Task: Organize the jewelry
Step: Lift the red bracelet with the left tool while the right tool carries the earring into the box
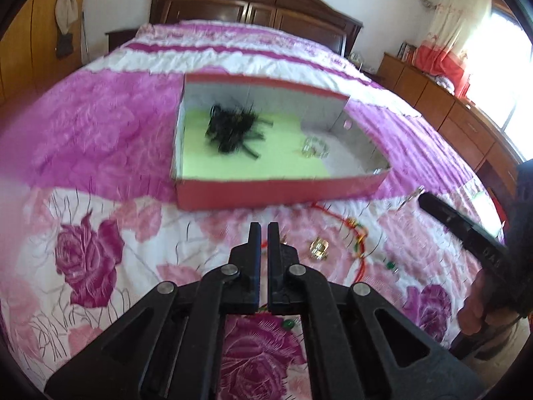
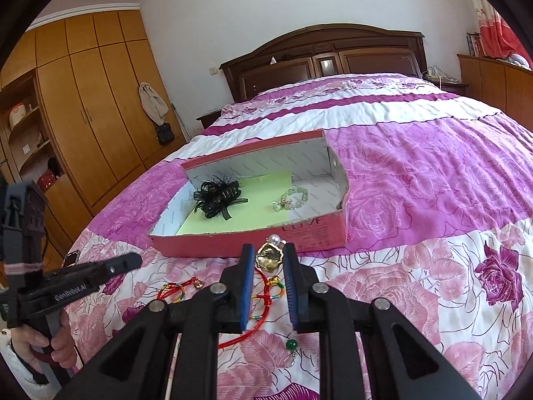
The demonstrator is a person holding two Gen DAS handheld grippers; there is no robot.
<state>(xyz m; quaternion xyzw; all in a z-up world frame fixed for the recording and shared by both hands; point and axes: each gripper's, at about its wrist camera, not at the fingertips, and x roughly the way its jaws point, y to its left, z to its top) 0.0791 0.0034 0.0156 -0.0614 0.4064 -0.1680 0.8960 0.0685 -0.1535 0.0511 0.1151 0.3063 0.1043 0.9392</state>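
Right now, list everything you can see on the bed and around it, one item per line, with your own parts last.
Box: one, red outside, white inside, on the bedspread.
Hair bow: one, black, inside box on green paper.
Bead bracelet: one, pale green, inside box.
Red cord bracelets: several, red with gold, on bedspread before the box.
Brooch: one, gold with pearl, between right jaws.
Bedspread: one, pink floral.
Headboard: one, dark wood.
Wardrobe: one, tan.
Left gripper: shut, empty.
Right gripper: holding brooch.
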